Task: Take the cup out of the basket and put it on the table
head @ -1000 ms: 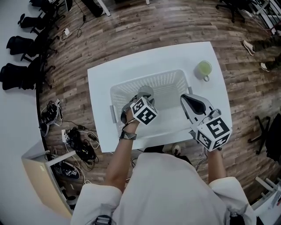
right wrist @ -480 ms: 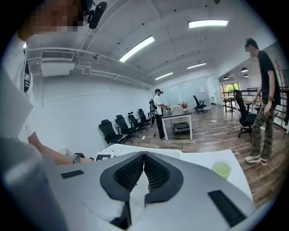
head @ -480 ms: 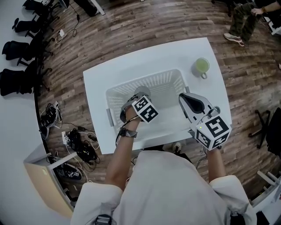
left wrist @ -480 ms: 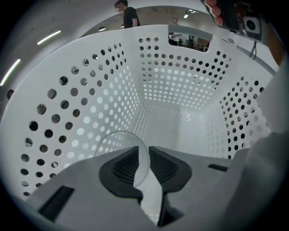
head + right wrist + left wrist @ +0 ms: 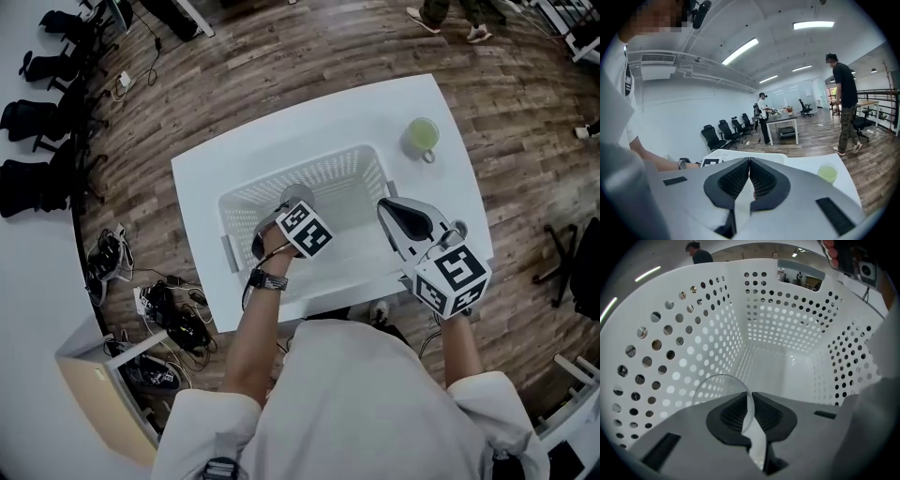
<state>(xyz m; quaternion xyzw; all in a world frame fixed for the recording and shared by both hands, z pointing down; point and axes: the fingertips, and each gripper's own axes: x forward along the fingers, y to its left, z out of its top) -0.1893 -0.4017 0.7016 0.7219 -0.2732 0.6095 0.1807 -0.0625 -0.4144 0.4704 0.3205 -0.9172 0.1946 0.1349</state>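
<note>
A white perforated basket stands in the middle of the white table. My left gripper reaches down into it and is shut on the wall of a clear cup. In the left gripper view the cup's rim curves off to the left of the jaws, and its thin wall is pinched between the pads of the left gripper, with the basket's wall all around. Whether the cup still touches the basket floor I cannot tell. My right gripper hovers over the basket's right edge, shut and empty.
A cup of green liquid stands on the table's far right corner, also seen in the right gripper view as the green cup. Wooden floor surrounds the table. Black office chairs and cables lie to the left. A person stands beyond the table.
The head view has drifted a little. The left gripper stays in the basket at the cup, and the right gripper has hardly moved.
</note>
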